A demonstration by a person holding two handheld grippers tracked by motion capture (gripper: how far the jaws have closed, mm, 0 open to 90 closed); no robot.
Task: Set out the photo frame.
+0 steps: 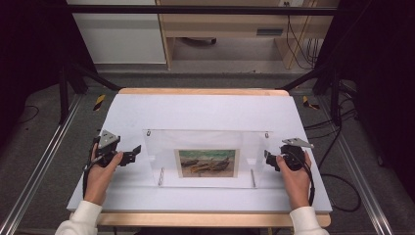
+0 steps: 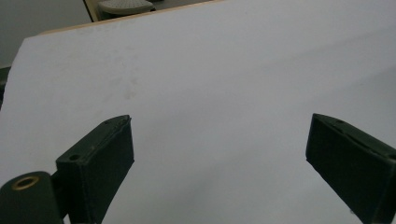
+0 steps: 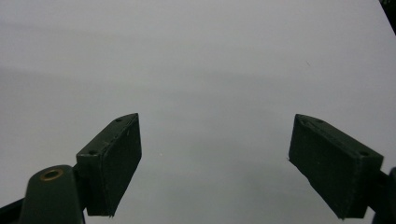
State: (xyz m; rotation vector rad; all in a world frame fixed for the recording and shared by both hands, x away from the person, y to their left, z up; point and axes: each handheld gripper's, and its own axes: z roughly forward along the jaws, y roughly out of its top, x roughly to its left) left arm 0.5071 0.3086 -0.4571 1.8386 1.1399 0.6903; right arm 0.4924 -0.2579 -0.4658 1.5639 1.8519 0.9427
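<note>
- Fingers [image 2: 100,158] of the left gripper [image 1: 131,155] stand wide with nothing between them, only bare white table [image 1: 205,110] beyond; the spread suits taking an edge from the side.
- Left hand [image 1: 100,169] aims that gripper inward at the clear acrylic frame [image 1: 208,142], near its left edge but apart from it.
- Lying flat mid-table, the frame holds a small boat picture [image 1: 207,163] at its centre.
- Right gripper [image 1: 268,159], likewise wide and empty, sits just beside the frame's right edge, mirroring the left, likely for a two-sided lift.

2 grippers [image 1: 131,155] [image 1: 268,160] flank a clear picture frame [image 1: 207,157] on the table [image 1: 205,110].
</note>
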